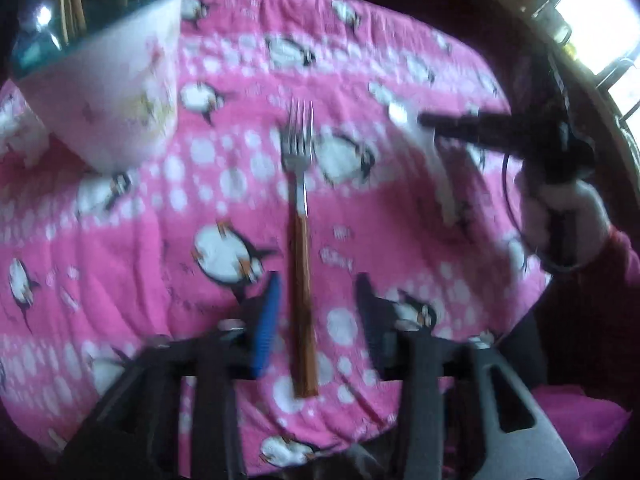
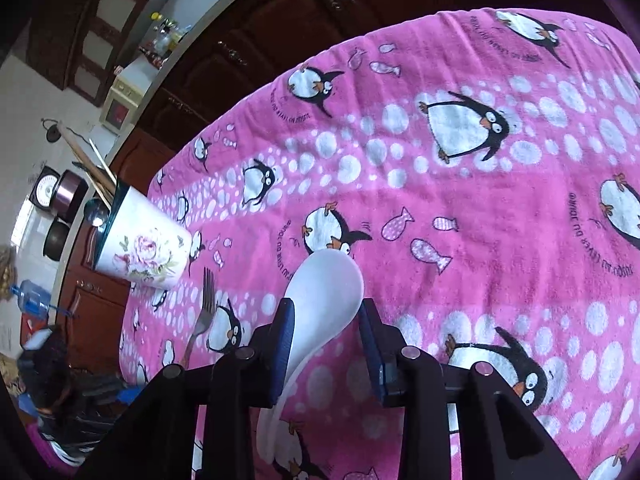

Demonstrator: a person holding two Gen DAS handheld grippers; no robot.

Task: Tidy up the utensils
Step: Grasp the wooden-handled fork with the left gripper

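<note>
A fork (image 1: 299,216) with a brown handle lies on the pink penguin cloth (image 1: 400,60), tines pointing away. My left gripper (image 1: 318,300) is open, its fingers on either side of the handle, just above it. The white floral holder (image 1: 108,96) with several utensils stands at the far left. In the right wrist view a white plastic spoon (image 2: 324,300) lies between the open fingers of my right gripper (image 2: 326,320); whether the pads touch it is unclear. The fork (image 2: 204,312) and the holder (image 2: 144,248) show to the left. The right gripper also shows in the left wrist view (image 1: 440,124).
The cloth (image 2: 500,200) covers a round table whose edges drop off on all sides. Dark wooden cabinets (image 2: 260,40) stand beyond it. A kitchen counter with pots (image 2: 64,200) is at the far left.
</note>
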